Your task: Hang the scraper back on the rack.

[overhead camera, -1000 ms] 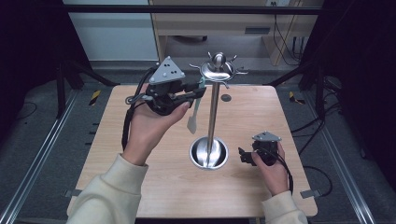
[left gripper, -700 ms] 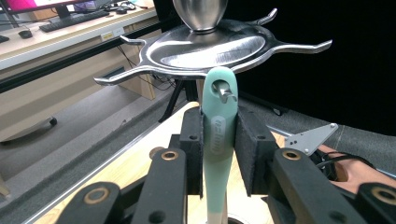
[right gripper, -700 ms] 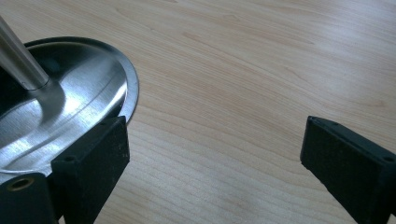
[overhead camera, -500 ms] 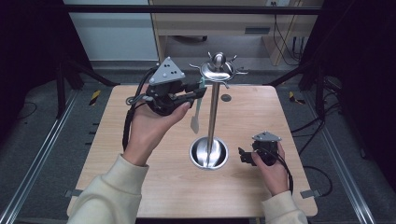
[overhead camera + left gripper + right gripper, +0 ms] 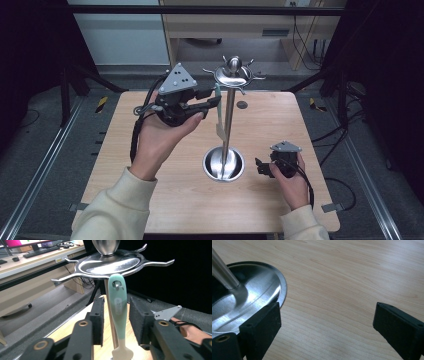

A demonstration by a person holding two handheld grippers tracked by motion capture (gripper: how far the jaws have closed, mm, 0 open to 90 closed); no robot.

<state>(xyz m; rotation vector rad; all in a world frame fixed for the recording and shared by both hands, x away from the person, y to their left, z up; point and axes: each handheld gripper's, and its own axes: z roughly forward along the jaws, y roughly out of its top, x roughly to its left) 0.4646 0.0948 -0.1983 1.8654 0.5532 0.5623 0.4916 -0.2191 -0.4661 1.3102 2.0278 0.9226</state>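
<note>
Where the left forearm comes up over the surface (image 5: 150, 200), the left hand (image 5: 160, 137) holds the left gripper (image 5: 212, 102) raised, near the top of the stand (image 5: 227, 120) and pointing at it. Grey plate on top, cable trailing down past the wrist.

Left gripper view: jaws apart, one on each side of the utensil (image 5: 119, 315), neither pad touching it (a gap shows on both sides). Released, nothing clasped. Utensil handle is mint green fading to cream lower down, with a hole near its top end; the hole sits on one hook of the stand's rack (image 5: 110, 263). It hangs upright just in front of the pole. Its lower end runs out of that view, so its kind cannot be told.

High view, centre: stand has a round metal base (image 5: 223, 165) on the surface, a thin upright pole, a disc with curved hooks and a ball on top. A small dark disc (image 5: 242, 104) lies on the surface behind the stand.

Further right: right hand (image 5: 292, 177) rests on the surface, holding the right gripper (image 5: 260, 167) low, just beside the base, pointing at it. Right gripper view: jaws wide apart, bare wood between them, base rim by one jaw. Released, empty.
</note>
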